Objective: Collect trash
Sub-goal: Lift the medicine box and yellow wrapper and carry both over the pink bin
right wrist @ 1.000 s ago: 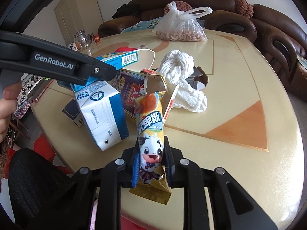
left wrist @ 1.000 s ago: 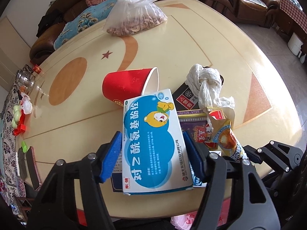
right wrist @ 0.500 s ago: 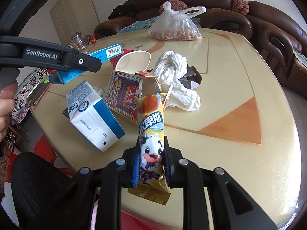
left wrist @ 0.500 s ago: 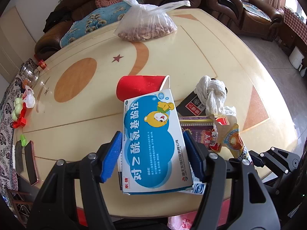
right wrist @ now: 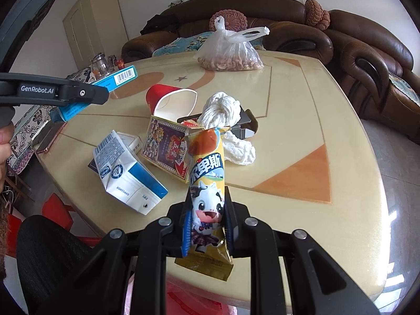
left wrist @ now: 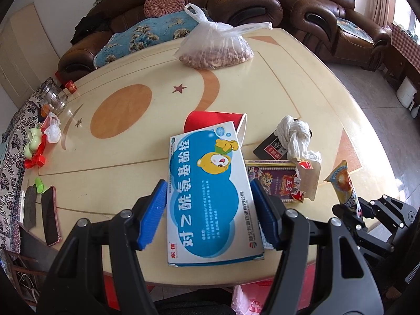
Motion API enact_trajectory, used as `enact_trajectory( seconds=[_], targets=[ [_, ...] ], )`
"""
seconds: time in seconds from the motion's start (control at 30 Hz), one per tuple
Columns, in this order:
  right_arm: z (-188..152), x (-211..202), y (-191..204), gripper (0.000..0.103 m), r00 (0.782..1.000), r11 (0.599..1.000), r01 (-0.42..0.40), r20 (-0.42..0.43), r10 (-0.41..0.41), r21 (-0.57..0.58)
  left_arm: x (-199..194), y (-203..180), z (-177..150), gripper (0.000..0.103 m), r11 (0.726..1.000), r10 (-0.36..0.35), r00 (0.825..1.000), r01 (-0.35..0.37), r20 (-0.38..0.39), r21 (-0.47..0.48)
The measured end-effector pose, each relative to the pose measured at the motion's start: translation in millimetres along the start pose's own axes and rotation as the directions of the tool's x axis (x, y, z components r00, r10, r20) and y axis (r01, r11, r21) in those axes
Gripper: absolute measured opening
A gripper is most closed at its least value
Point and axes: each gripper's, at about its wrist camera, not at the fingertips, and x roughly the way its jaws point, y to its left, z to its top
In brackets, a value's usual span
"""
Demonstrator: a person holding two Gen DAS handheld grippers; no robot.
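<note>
My left gripper (left wrist: 208,214) is shut on a blue and white medicine box (left wrist: 210,191) with a cartoon bear, held above the table; the same box (right wrist: 105,89) shows at the left of the right wrist view. My right gripper (right wrist: 207,225) is shut on a yellow snack wrapper (right wrist: 207,183) with a cartoon cow, lifted off the table. On the table lie a tipped red paper cup (right wrist: 170,99), a white milk carton (right wrist: 126,176), a purple printed box (right wrist: 168,147), a knotted white cloth (right wrist: 223,110) and crumpled tissue (right wrist: 239,149).
A clear plastic bag of nuts (left wrist: 215,50) sits at the table's far side. A phone (left wrist: 50,215), a glass jar (left wrist: 52,97) and small items line the left edge. Brown sofas (right wrist: 367,60) stand behind. A pink bag (left wrist: 246,302) hangs below the near table edge.
Both grippers have risen with their loads. The medicine box has lifted away from the pile, uncovering the milk carton. The wrapper hangs higher above the table.
</note>
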Motion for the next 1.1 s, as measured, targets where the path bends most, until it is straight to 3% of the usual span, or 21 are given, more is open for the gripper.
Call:
enact_trajectory(
  seconds=[0.67, 1.1],
  targets=[
    [-5.0, -93.5, 40.8, 0.02, 0.996, 0.997, 0.052, 0.073, -0.048, -0.051, -82.8, 7.7, -68.0, 0.064, 1.0, -0.03, 0.998, 0.03, 0.063, -0.007],
    [-27.5, -142.9, 70.7, 0.02, 0.993, 0.993, 0.076, 0.101, -0.067, -0.087, -123.4, -0.2, -119.2, 0.064, 0.998, -0.06, 0.994, 0.058, 0.09, 0.015]
  ],
)
